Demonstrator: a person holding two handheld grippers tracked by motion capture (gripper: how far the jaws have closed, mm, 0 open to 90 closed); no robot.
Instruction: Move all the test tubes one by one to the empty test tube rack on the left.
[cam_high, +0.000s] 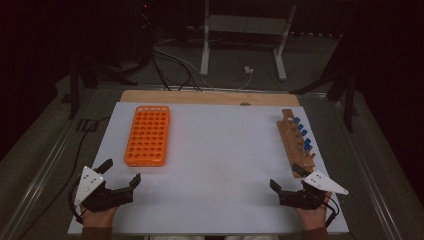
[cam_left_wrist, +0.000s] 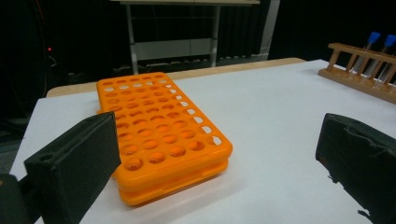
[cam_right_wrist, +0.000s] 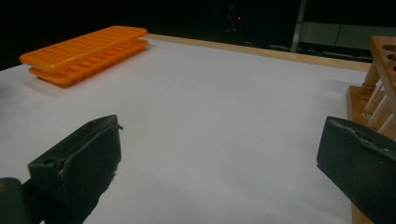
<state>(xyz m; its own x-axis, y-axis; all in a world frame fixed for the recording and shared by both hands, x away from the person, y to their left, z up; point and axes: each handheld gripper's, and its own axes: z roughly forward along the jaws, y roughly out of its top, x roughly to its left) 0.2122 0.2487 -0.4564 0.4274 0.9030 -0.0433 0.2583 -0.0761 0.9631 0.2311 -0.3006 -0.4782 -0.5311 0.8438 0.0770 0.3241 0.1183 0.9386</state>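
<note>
An orange tube rack (cam_high: 147, 135) with several empty holes lies flat on the left half of the white table top (cam_high: 220, 160). On the right stands a wooden rack (cam_high: 296, 142) holding several blue-capped tubes (cam_high: 302, 132). My left gripper (cam_high: 120, 172) rests near the front left corner, open, its jaws wide apart and pointing toward the orange tube rack (cam_left_wrist: 159, 135). At the front right my right gripper (cam_high: 286, 177) is open too, just in front of the wooden rack (cam_right_wrist: 373, 93). Neither the left gripper (cam_left_wrist: 218, 133) nor the right gripper (cam_right_wrist: 219, 135) has anything between its jaws.
A strip of wooden board (cam_high: 210, 97) shows along the table's far edge. Beyond it are a white frame stand (cam_high: 245, 30) and cables (cam_high: 170, 65) on the dark floor. Metal rails run along both sides of the table.
</note>
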